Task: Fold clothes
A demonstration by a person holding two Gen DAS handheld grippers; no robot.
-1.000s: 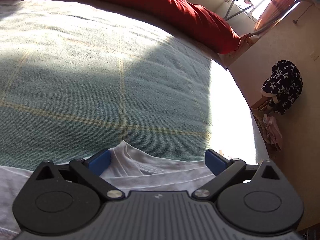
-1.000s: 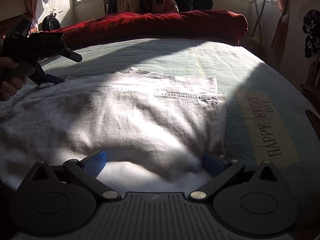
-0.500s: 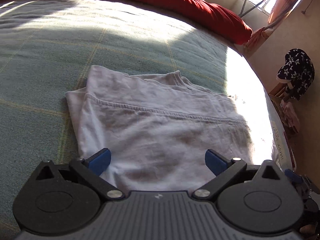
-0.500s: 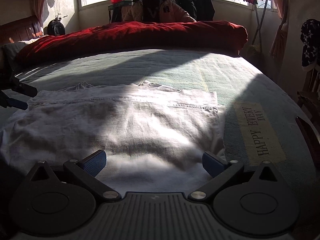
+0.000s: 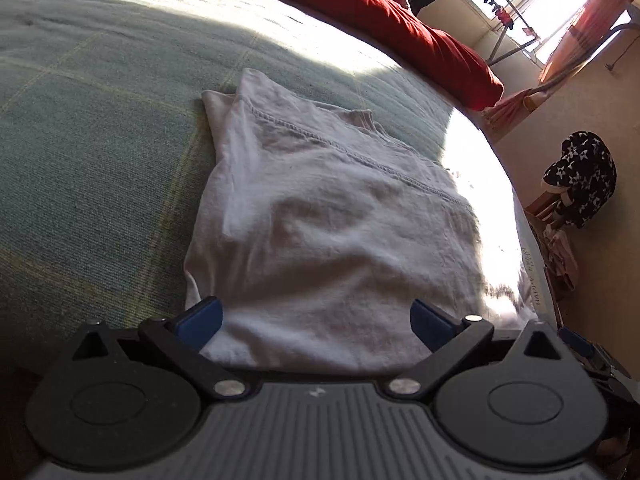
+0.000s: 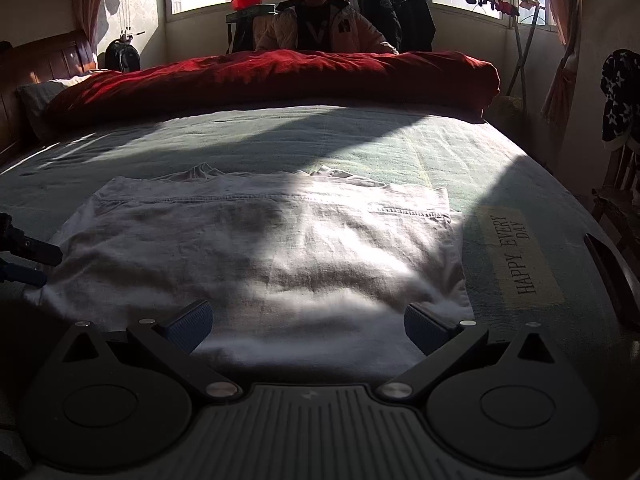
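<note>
Left wrist view: the white T-shirt [image 5: 332,216] lies folded flat on the green blanket [image 5: 100,152], its near edge hidden under my left gripper [image 5: 316,320], whose blue-padded jaws stand wide apart with nothing between them. Sun glare washes out the shirt's right edge. Since half a second ago this view has drawn back and turned, so the shirt sits further right. Right wrist view: the same T-shirt [image 6: 256,248] fills the near blanket [image 6: 400,144]; my right gripper [image 6: 308,322] hovers at its near hem, jaws likewise spread and empty. My left gripper [image 6: 28,256] is cut off at the left margin, now lower than before. Beyond lie a red duvet [image 6: 280,76] and a seated person [image 6: 320,28], dark against the window.
</note>
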